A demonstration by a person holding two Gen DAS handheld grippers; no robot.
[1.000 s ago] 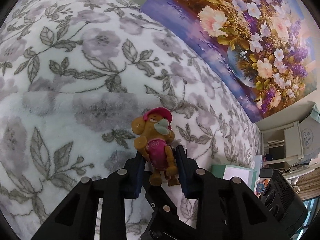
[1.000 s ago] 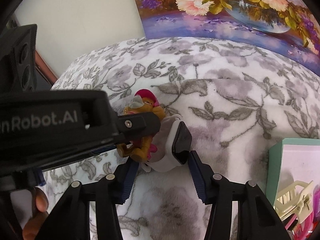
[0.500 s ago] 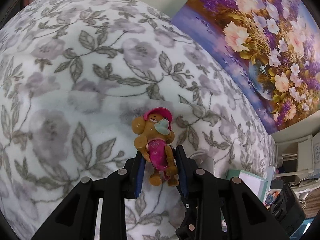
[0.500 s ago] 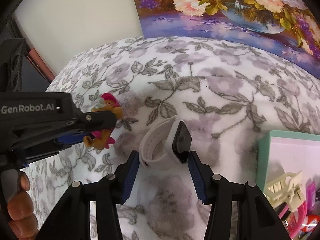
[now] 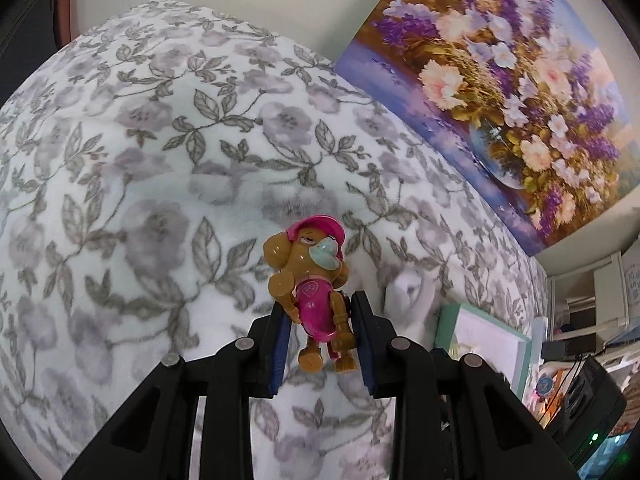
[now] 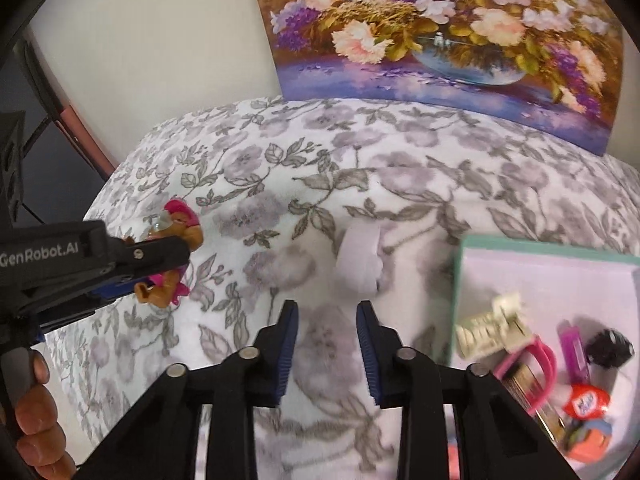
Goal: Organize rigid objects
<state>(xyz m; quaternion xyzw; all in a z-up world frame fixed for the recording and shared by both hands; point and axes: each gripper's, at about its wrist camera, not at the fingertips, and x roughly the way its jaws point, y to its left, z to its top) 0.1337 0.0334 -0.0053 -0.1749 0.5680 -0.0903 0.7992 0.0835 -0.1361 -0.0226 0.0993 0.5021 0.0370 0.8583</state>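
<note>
Only right wrist view shows box (image 6: 520,245) contents, empty right gripper (image 6: 327,316) closing.

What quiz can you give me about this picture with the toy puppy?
1. True or false: the brown plastic toy puppy in a pink cap lies on the grey-flowered fleece blanket.
2. What sits in the mint-green box? A) cream plastic hair clip B) toy puppy C) banana
3. The wall painting shows a vase of ____.
Key: 1 false, the left gripper holds it in its jaws; 2 A; 3 flowers.
</note>
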